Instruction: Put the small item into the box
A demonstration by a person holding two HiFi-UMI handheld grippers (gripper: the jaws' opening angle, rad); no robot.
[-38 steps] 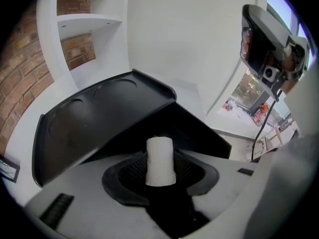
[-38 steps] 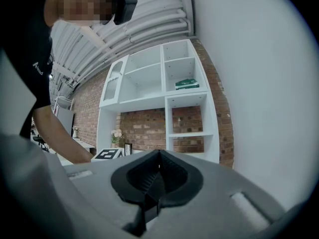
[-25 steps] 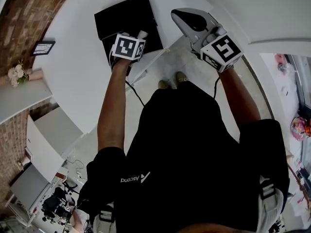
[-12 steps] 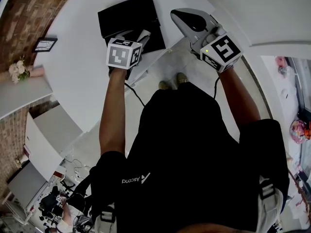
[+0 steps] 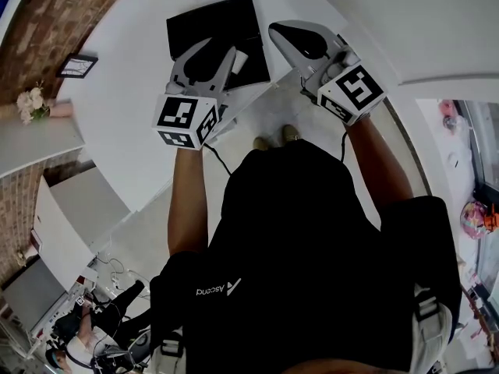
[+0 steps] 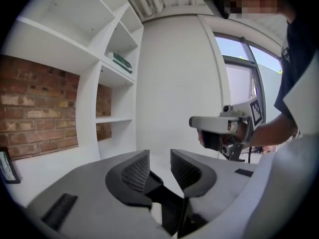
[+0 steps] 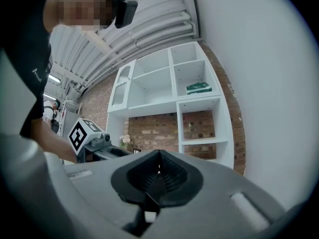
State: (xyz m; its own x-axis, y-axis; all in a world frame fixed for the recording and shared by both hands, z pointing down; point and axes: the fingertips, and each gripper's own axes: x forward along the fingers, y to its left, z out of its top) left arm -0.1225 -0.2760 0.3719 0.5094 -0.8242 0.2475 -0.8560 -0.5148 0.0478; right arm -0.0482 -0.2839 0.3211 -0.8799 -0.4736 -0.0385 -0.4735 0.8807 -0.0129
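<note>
On the white table (image 5: pixel 132 84), seen from the head view, a flat black box (image 5: pixel 210 23) is set near the far edge. A small pale item (image 5: pixel 240 58) can be made out within the box's outline, toward its right side; what it is cannot be told at this size, but it is taken to be the task's small item.

The left gripper (image 5: pixel 221 51) is held over the box. In the left gripper view its jaws (image 6: pixel 159 158) are seen standing apart by a narrow gap with nothing between them but bare white wall and tabletop beyond. They have just been closing from a wider spread, and nothing was caught in them.

The right gripper (image 5: pixel 274 31) is held just beside the box's right edge, above the table. In the right gripper view its jaws (image 7: pixel 159 156) are seen pressed together, with nothing held. White shelves (image 7: pixel 194 103) and a brick wall (image 7: pixel 154 128) are shown behind it.

The task is judged to be done or very nearly so: the item appears to lie inside the box, and neither gripper carries anything. Whether the item rests fully on the box's floor or leans on its rim cannot be settled from these views. If that is confirmed, nothing is left but for both grippers to be drawn clear.
</note>
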